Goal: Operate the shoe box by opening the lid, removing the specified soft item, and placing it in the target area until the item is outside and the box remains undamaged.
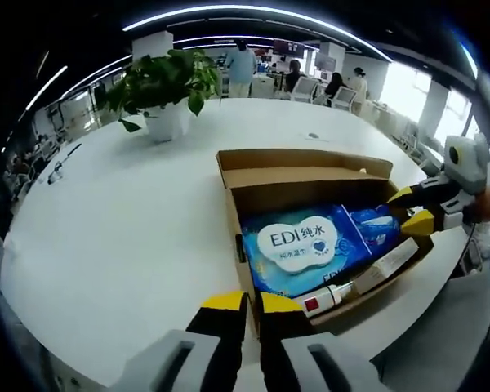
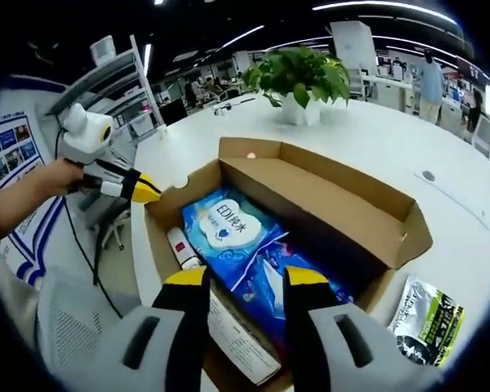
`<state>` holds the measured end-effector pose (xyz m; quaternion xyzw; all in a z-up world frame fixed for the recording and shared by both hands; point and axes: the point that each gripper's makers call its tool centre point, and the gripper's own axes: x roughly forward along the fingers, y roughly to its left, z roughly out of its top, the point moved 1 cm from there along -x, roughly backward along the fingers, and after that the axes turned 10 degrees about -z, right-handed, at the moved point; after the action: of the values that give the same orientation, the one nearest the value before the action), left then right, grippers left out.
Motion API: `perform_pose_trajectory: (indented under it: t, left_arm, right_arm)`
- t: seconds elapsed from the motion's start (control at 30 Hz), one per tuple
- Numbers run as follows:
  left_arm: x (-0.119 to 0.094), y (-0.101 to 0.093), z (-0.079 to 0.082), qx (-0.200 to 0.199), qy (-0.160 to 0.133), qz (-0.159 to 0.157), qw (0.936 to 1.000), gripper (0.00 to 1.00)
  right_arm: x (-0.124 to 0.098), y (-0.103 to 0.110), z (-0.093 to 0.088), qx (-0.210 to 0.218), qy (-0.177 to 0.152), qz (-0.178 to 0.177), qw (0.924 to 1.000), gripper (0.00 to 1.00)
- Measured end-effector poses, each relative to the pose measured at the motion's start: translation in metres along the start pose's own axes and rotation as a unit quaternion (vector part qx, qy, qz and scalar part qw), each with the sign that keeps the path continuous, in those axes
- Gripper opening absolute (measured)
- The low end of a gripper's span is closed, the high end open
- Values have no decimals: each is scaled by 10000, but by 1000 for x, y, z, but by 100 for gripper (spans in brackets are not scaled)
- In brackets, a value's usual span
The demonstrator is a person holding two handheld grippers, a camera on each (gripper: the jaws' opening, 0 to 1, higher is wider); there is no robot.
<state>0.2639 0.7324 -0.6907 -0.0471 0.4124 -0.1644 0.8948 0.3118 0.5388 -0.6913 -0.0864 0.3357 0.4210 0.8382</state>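
Two grippers hang over an open shoe box (image 1: 310, 175) on a big white bench (image 1: 122, 220). The lid is already up, so the opening step looks done. The step in hand, I think, is picking out the soft thing inside.

The soft thing is most likely the blue pack of wet wipes (image 2: 229, 229), with a white label on top. It lies flat in the bottom of the box. A second blue pack (image 2: 298, 282) lies just beside it. A thin white tube with a red end (image 1: 331, 298) and a long white carton (image 1: 388, 265) lie along one side wall.

The right gripper (image 2: 238, 282) hovers over one end of the box. Its jaws are spread apart and hold nothing. The blue packs sit right between and below the yellow tips, near but not touching. The left gripper (image 1: 249, 304) is at the box's near edge. Its jaws are also apart, with a narrow gap, and I see nothing between them. The wipes pack lies just ahead of it, inside the box.

Next, I think the right jaws need to go down and pinch the pack by its soft edge, then lift it straight up so the cardboard walls are not bumped or torn. The left gripper could steady the box.

A potted plant (image 1: 167, 90) stands farther back on the bench. A small green and silver packet (image 2: 429, 318) lies on the bench beside the box.
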Motion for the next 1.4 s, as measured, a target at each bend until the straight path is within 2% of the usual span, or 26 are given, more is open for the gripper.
perform_pose_trajectory:
  t: [0.47, 0.63, 0.77, 0.93, 1.03, 1.17, 1.4]
  left_arm:
    - [4, 4, -1, -112, -38, -52, 9999, 4]
    - [4, 4, -2, -132, -33, -60, 9999, 4]
    - [4, 4, -2, -150, -46, -66, 9999, 4]
    - [5, 4, -2, -153, -55, -50, 9999, 4]
    - [5, 5, -2, -165, -58, -50, 9998, 4]
    - [5, 5, -2, -161, -67, -42, 9998, 4]
    - [6, 6, -2, -152, -67, -43, 9999, 4]
  right_arm:
    - [34, 18, -3, -118, 327, 213, 9992, 24]
    - [43, 14, -9, -151, 501, 11, 9986, 23]
    - [49, 14, -6, 14, 474, -25, 9989, 20]
    - [53, 7, -2, -9, 469, -160, 9988, 13]
    - [55, 5, -7, 160, 676, -227, 9973, 14]
    - [60, 12, -7, 55, 638, -179, 9978, 17]
    - [72, 14, -10, -45, 731, -233, 9970, 17]
